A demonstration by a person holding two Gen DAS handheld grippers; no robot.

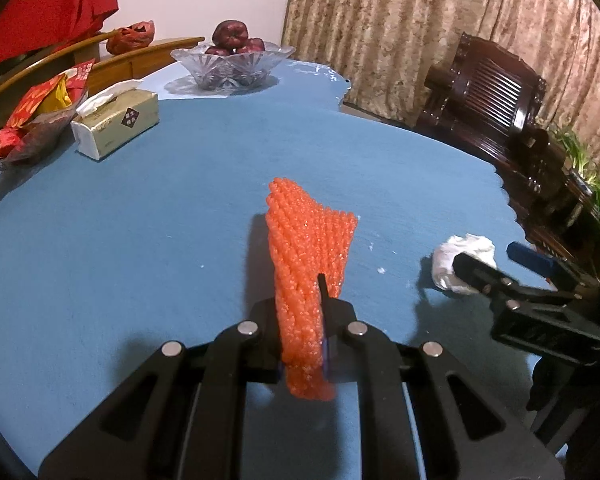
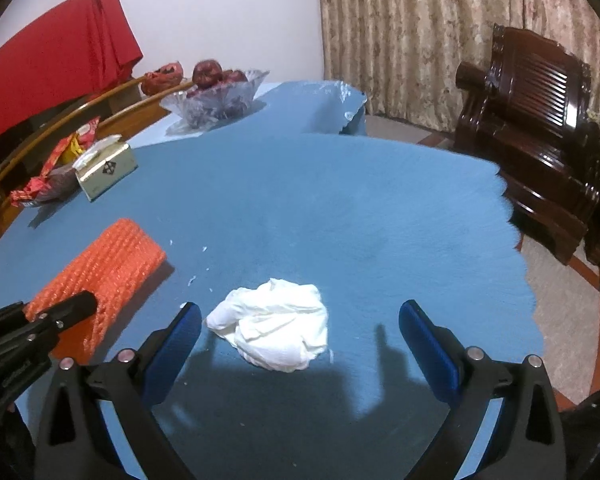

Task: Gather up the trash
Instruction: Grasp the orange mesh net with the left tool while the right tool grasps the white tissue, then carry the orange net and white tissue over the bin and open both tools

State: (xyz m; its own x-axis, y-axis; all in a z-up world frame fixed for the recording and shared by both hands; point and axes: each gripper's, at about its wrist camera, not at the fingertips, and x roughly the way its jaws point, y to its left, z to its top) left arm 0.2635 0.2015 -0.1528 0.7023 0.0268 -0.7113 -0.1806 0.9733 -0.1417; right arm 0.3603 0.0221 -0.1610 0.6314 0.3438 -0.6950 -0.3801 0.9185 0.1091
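The crumpled tissue (image 2: 274,326) lies on the desk (image 2: 340,208) near its right edge, between the right gripper's (image 2: 300,340) released jaws; the left gripper (image 1: 302,356) clenches orange foam netting (image 1: 306,264).

Ahead of our tools and to the left, we see a tissue box (image 2: 107,170) beside a dish of red snack packets (image 2: 50,176). Farther ahead stands a glass bowl (image 1: 231,63) of apples; a dark wooden chair (image 2: 540,120) lies right.
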